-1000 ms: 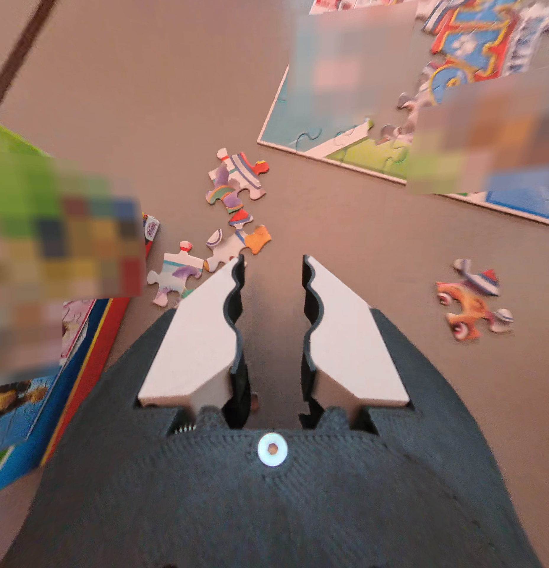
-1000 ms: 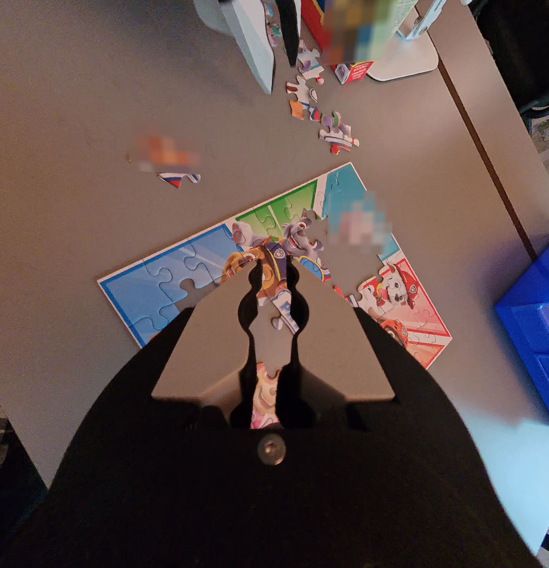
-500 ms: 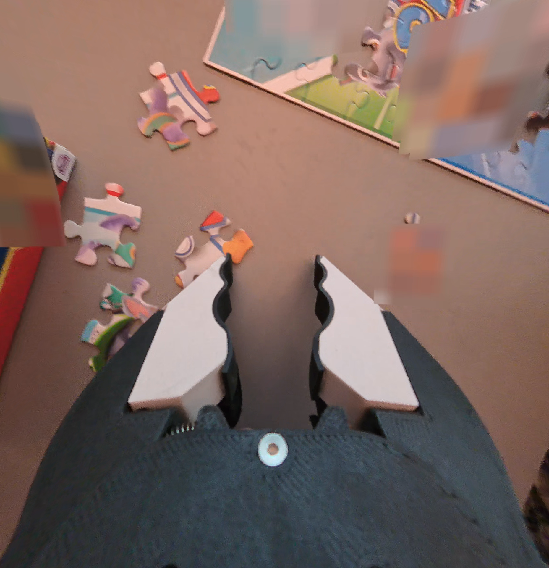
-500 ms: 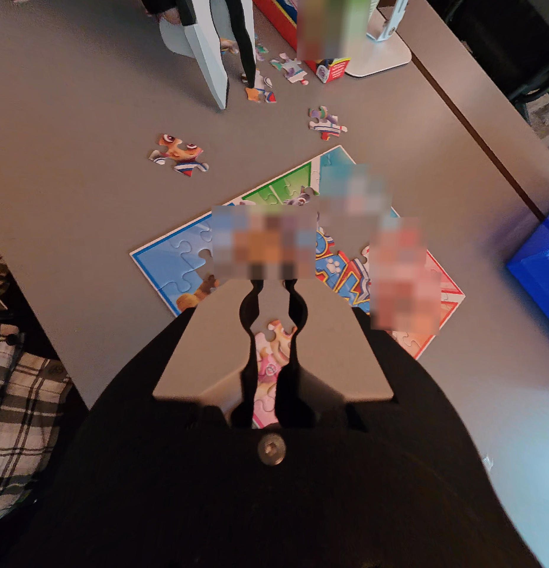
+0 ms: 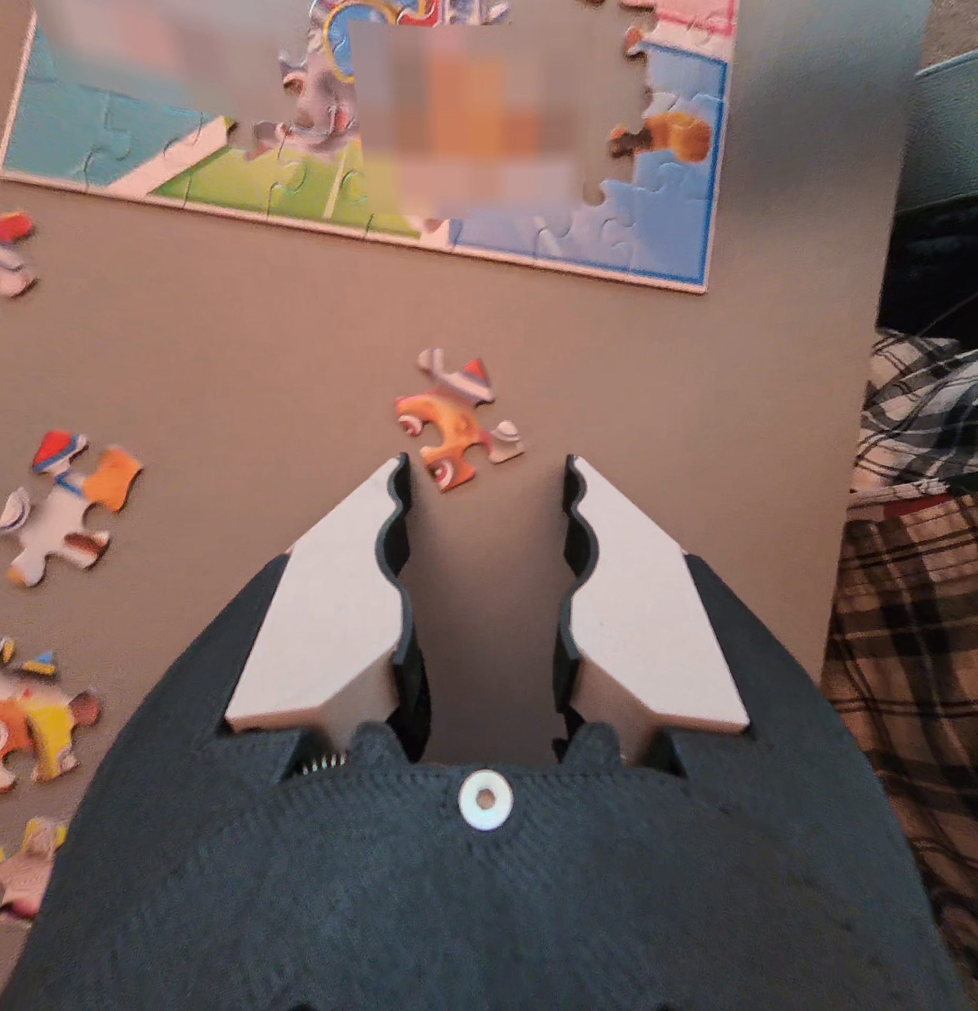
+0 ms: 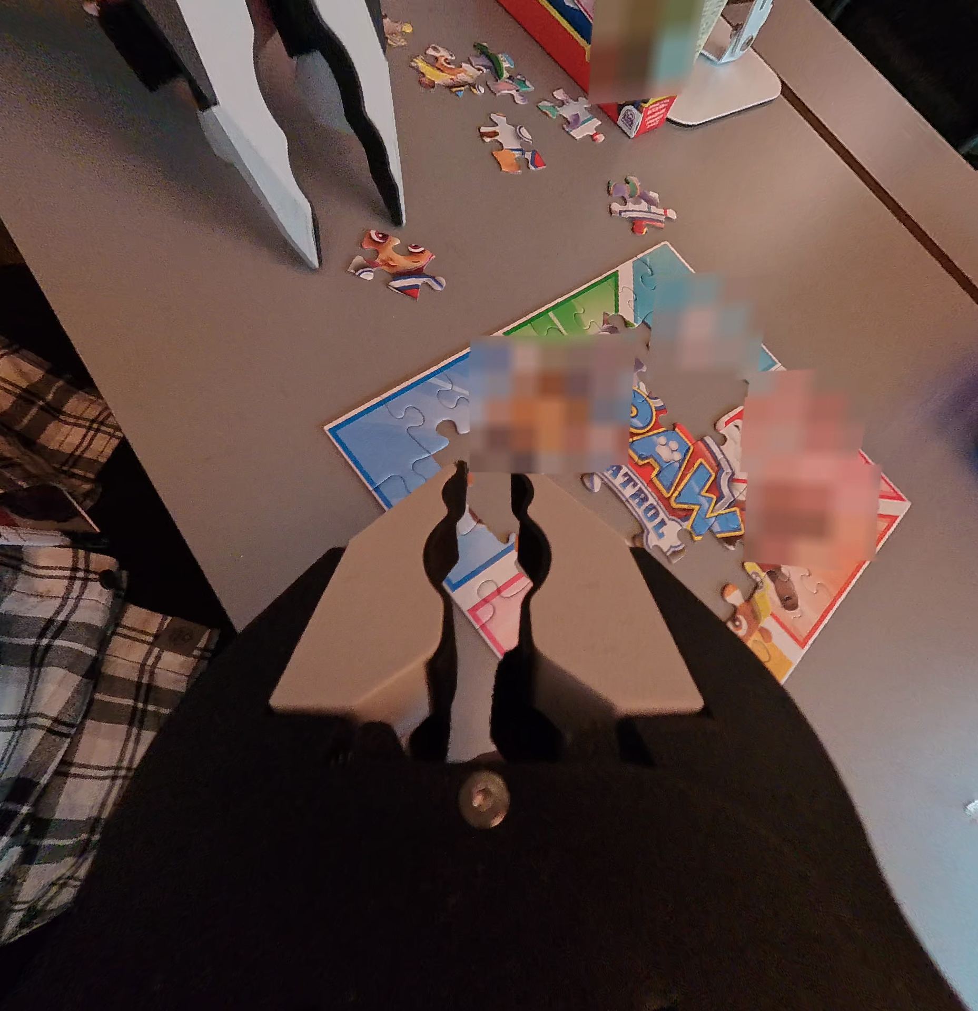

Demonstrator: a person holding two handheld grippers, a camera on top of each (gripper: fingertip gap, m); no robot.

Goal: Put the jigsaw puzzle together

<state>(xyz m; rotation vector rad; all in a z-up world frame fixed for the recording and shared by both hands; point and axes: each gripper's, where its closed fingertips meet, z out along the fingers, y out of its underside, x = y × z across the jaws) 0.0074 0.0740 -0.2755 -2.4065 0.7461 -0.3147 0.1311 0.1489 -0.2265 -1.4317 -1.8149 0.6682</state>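
A partly assembled jigsaw puzzle point(image 5: 585, 246) lies flat on the brown table, with gaps inside it; it also shows in the right wrist view point(image 6: 399, 448). A loose orange piece point(image 5: 459, 421) lies just ahead of my left gripper point(image 5: 486, 470), closer to its left finger. The left gripper is open and empty, tips low over the table. In the right wrist view the left gripper point(image 6: 355, 240) stands right behind that orange piece point(image 6: 399, 265). My right gripper point(image 6: 489, 476) hovers above the puzzle's near corner, jaws a narrow gap apart, nothing between them.
Several loose pieces lie left of the left gripper point(image 5: 65, 509), also seen in the right wrist view point(image 6: 511, 145). A red puzzle box point(image 6: 563, 44) and a white stand base point(image 6: 733, 93) sit behind them. Plaid cloth point(image 5: 924, 656) lies past the table edge. The gap from one gripper's tips to the other's is roughly 15 cm. From either gripper's tips it is about 8 cm to the partly assembled jigsaw puzzle point(image 5: 585, 246). Seen from the right wrist view point(image 6: 417, 395) as well.
My left gripper has swung right, from the cluster of loose pieces to the orange piece, and opened wider. My right gripper has drawn back over the puzzle's near corner.
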